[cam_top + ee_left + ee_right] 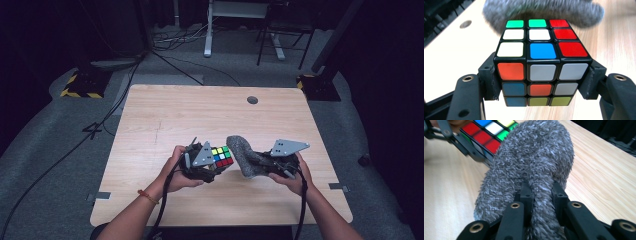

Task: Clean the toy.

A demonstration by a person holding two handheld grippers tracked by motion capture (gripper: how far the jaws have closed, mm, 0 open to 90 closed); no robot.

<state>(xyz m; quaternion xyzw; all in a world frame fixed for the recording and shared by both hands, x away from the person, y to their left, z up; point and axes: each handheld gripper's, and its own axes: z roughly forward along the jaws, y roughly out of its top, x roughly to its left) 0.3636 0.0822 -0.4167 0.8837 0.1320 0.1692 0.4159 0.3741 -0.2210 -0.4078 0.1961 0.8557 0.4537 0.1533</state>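
Observation:
My left gripper [216, 166] is shut on a scrambled colour cube [223, 156] and holds it just above the wooden table [165, 115]. In the left gripper view both pads press on the sides of the cube [541, 62]. A fuzzy grey sock [244, 155] hangs bunched from my right gripper [260, 161], which is shut on it. In the right gripper view the sock [534, 162] bulges up between the jaws [541, 195] and covers part of the cube [486, 135]. Cube and sock sit right against each other near the table's front middle.
A round grommet hole [252, 100] lies near the table's far edge. Cables [100, 125] run over the grey floor to the left. Desk legs [208, 30] and stands are behind the table. The person's forearms come in from the bottom.

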